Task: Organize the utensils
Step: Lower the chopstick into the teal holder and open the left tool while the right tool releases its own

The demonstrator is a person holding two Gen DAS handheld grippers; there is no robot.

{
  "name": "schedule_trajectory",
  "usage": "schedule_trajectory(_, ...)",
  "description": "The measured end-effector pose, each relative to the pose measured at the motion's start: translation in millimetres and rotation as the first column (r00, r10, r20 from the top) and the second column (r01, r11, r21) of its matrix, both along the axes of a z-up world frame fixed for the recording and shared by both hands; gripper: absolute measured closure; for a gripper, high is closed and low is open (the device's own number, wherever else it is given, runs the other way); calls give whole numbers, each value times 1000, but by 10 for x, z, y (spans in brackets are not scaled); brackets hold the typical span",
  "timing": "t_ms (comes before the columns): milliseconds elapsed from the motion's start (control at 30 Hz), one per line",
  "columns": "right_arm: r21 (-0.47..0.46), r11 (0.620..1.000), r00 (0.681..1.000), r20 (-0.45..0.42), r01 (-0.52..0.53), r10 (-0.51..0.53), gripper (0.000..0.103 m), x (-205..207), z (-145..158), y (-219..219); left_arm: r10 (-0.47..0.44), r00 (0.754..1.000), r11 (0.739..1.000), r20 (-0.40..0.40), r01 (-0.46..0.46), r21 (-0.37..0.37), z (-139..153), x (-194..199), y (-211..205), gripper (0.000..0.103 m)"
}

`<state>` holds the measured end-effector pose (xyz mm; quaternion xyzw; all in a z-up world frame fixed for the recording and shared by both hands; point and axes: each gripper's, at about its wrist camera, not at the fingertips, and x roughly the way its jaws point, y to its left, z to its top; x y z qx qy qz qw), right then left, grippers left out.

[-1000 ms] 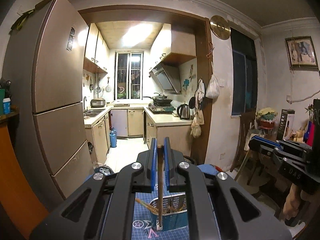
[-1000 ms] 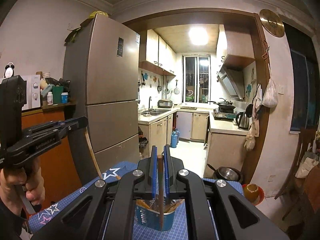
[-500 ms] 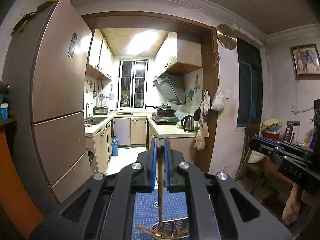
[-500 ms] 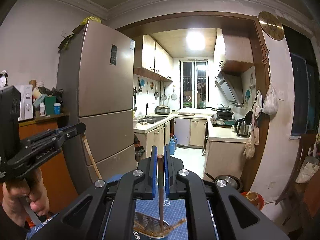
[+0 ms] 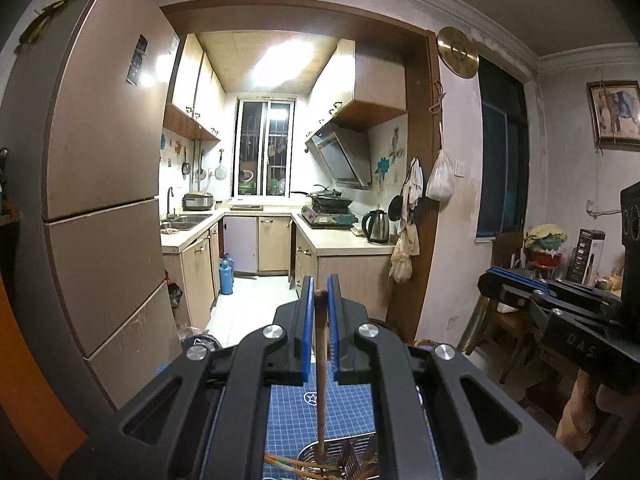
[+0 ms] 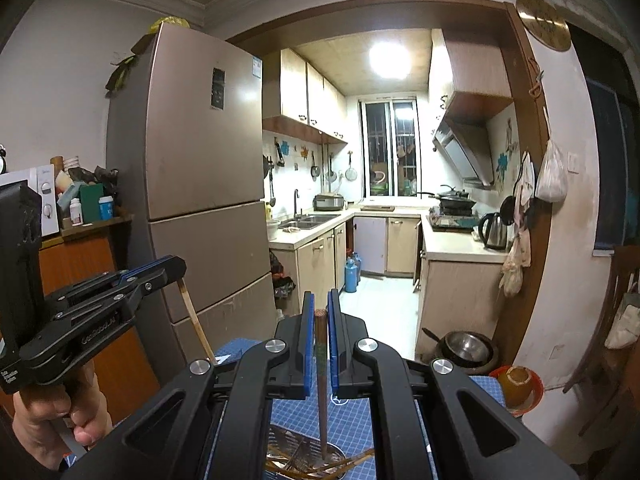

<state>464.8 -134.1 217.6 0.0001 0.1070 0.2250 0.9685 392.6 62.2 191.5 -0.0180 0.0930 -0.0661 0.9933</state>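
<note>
My left gripper [image 5: 320, 294] is shut on a brown chopstick [image 5: 321, 368] that hangs straight down, its tip inside the metal mesh utensil basket [image 5: 340, 446] below. My right gripper [image 6: 319, 308] is shut on a dark wooden chopstick [image 6: 321, 380] whose tip also reaches into the basket [image 6: 296, 450]. Several loose chopsticks lie in the basket. The basket stands on a blue grid mat [image 5: 348, 408]. The left gripper also shows at the left of the right wrist view [image 6: 176, 266], holding its pale chopstick [image 6: 194, 320]. The right gripper shows at the right of the left wrist view [image 5: 486, 282].
A tall fridge [image 5: 100, 200] stands left. A kitchen with counters [image 5: 344, 242] opens behind the doorway. A steel bowl [image 6: 466, 346] and an orange bowl [image 6: 520, 380] sit on the floor at right. A wooden chair [image 5: 504, 320] stands right.
Both grippers have tilted upward with their chopsticks still held. The basket has slid to the bottom edge of both views.
</note>
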Motion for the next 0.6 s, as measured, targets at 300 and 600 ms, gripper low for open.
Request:
schedule_trajectory(300,-13,1000,999,-35,-7,7,96,100,-219,97,-14,999,1000,-38,14,3,-143,94,-36,98)
schedule_trajectory(600,-17,1000,999,-48,-13,12,95,101,-293,125,-21,998,1000,-57,21,-1,-202,130,-51,98)
